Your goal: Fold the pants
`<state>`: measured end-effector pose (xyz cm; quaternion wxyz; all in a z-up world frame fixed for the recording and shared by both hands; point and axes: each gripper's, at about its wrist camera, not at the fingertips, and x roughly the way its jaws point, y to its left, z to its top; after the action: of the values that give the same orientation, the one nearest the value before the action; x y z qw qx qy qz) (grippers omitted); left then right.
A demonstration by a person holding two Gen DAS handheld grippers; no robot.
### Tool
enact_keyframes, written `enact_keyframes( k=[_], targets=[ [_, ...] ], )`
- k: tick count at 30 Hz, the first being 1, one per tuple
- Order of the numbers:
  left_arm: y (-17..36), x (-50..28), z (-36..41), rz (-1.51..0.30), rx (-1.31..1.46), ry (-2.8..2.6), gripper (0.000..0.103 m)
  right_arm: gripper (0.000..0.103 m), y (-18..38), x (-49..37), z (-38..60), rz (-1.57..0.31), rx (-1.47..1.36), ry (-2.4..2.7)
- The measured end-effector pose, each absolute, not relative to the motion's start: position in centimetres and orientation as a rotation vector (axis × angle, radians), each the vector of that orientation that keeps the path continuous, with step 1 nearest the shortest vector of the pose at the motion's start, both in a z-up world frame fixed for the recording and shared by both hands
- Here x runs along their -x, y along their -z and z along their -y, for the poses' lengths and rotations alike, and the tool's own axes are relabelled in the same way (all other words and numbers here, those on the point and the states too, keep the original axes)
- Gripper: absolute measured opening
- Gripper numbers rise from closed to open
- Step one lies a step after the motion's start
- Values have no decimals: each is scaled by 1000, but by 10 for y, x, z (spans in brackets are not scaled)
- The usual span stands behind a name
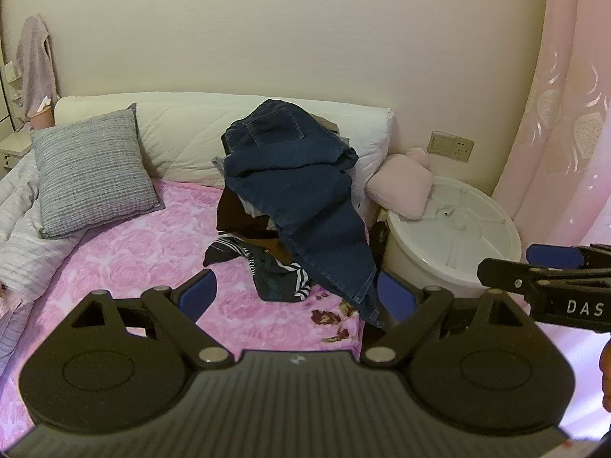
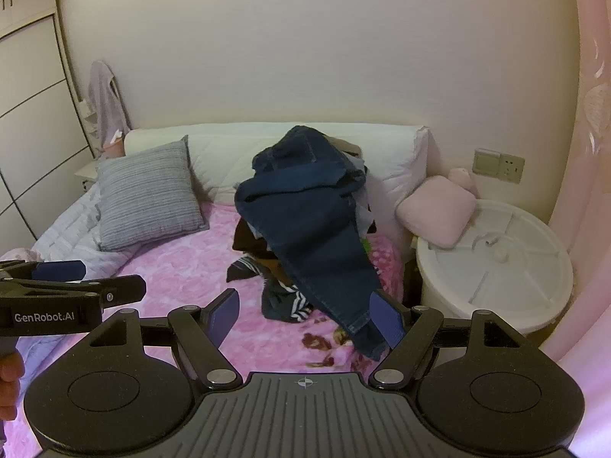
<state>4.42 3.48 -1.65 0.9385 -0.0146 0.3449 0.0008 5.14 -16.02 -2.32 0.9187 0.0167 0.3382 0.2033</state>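
A: Location of jeans (image 1: 301, 187)?
B: Draped over clothes pile (image 1: 244, 221), one leg trailing toward bed edge.
A: Handling?
B: Judged heavy, limp denim; best taken at the hem.
A: Claws?
B: Left gripper (image 1: 298, 297) and right gripper (image 2: 305, 318) spread wide, empty.

Left gripper (image 1: 298, 297) and right gripper (image 2: 305, 318) side by side, tilted downward (jaws wide, empty)
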Motion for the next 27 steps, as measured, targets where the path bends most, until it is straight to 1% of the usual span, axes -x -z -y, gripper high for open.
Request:
enact_keyframes(
  k=[8, 27],
  targets=[
    [15, -57, -37, -707, 29, 17, 89, 73, 24, -58, 159, -697, -40, -391],
    [19, -69, -69, -721, 46, -21, 90, 73, 24, -75, 129, -698, -18, -409]
  ],
)
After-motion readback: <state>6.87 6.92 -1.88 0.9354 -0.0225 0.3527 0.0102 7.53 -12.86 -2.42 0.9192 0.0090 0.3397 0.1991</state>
